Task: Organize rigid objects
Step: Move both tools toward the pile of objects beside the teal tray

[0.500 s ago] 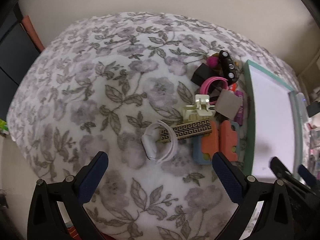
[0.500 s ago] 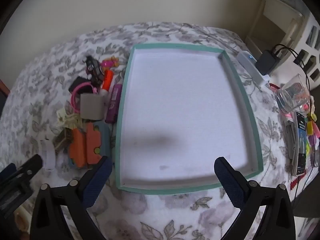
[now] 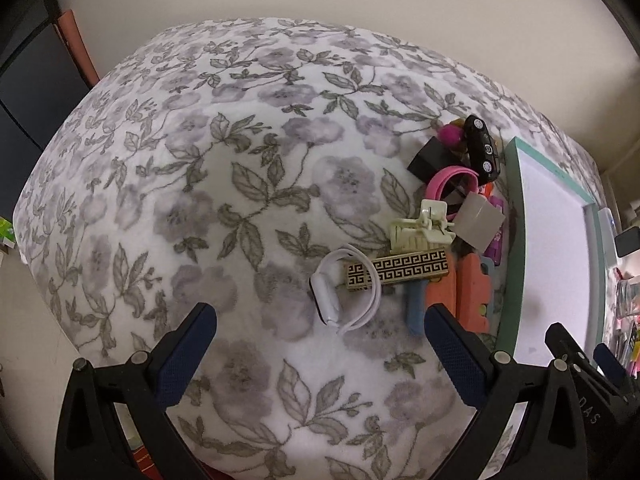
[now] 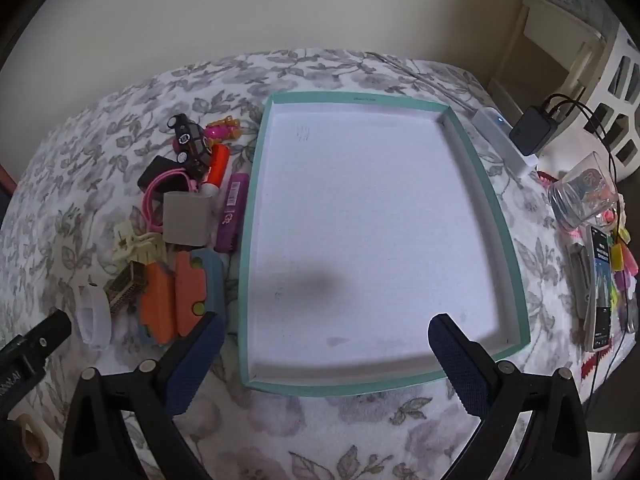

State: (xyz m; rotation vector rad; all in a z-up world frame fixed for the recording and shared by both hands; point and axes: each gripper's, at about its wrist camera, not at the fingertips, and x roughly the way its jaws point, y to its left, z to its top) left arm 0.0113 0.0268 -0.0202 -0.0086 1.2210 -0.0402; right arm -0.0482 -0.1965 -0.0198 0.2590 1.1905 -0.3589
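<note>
The left gripper (image 3: 320, 344) has its jaws wide apart and holds nothing. Just ahead of them, between the two jaws, a white wristband (image 3: 340, 288) lies on the flowered cloth (image 3: 180, 160). Ahead of the right jaw the other small objects lie in a pile: a patterned box (image 3: 400, 272), a cream clip (image 3: 420, 228), a toy car (image 3: 482, 148). The right gripper (image 4: 324, 364) also has its jaws apart and empty, above the near edge of the teal tray (image 4: 256, 200).
</note>
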